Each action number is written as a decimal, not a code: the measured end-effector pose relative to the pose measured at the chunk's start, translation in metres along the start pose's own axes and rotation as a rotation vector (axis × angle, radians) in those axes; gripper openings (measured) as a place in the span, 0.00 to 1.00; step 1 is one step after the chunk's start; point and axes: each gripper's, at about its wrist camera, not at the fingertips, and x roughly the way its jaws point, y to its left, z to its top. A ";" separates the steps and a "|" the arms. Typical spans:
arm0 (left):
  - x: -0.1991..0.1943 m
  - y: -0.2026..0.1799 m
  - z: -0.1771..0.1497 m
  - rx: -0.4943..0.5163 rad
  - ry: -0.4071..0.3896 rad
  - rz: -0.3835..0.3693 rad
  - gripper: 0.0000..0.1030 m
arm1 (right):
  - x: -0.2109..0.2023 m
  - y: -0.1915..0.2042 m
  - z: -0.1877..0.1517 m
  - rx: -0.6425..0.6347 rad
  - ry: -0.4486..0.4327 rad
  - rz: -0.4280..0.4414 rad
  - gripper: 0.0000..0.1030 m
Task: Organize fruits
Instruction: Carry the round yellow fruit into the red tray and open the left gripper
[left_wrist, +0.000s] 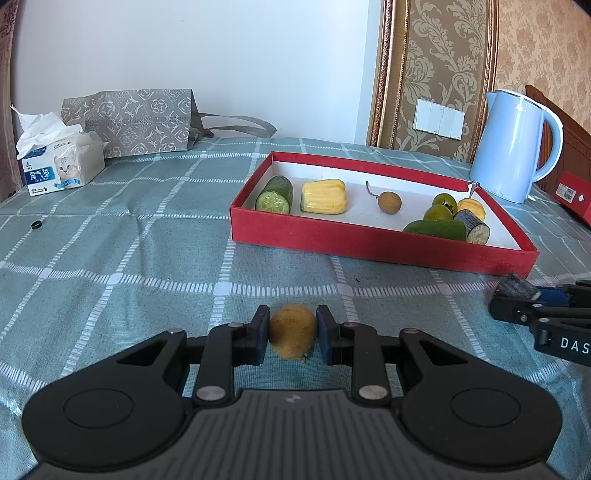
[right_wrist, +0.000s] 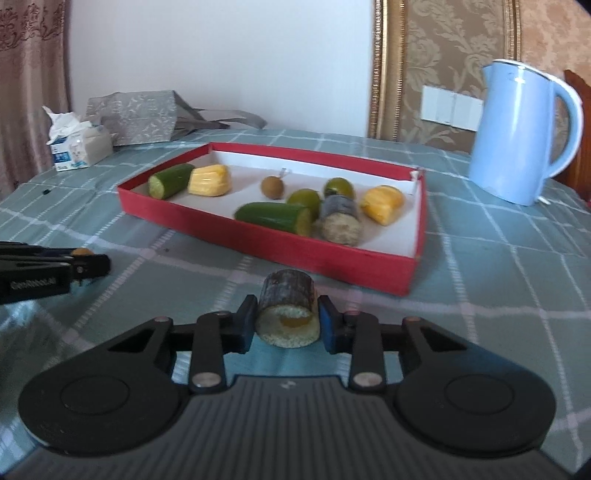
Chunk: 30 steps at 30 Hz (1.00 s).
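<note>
1. Left gripper (left_wrist: 292, 334) pinches a yellow-brown round fruit (left_wrist: 292, 336) just above the checked cloth (left_wrist: 147, 240), short of the red box (left_wrist: 369, 243) — carry it level.
2. Right gripper (right_wrist: 287, 325) clamps a grey sugarcane stub (right_wrist: 289, 314) near the box's front wall — lift clear of the rim, then set it beside the matching stub (right_wrist: 341, 219).

A light blue kettle (left_wrist: 515, 146) stands on the green checked tablecloth (left_wrist: 129, 236), at the right. A tissue box (left_wrist: 61, 166) with a kitten on it sits far left. A grey patterned bag (left_wrist: 129, 120) lies just behind it by the white wall (left_wrist: 221, 55).
</note>
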 end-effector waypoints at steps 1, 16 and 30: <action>0.000 0.000 0.000 0.001 0.000 0.001 0.25 | 0.000 -0.003 -0.001 0.008 0.003 -0.002 0.31; -0.012 -0.005 0.006 0.011 -0.052 -0.036 0.25 | -0.006 -0.011 -0.006 0.019 -0.003 -0.029 0.31; 0.027 -0.046 0.059 0.103 -0.080 -0.041 0.25 | -0.002 -0.009 -0.007 0.004 0.012 -0.030 0.32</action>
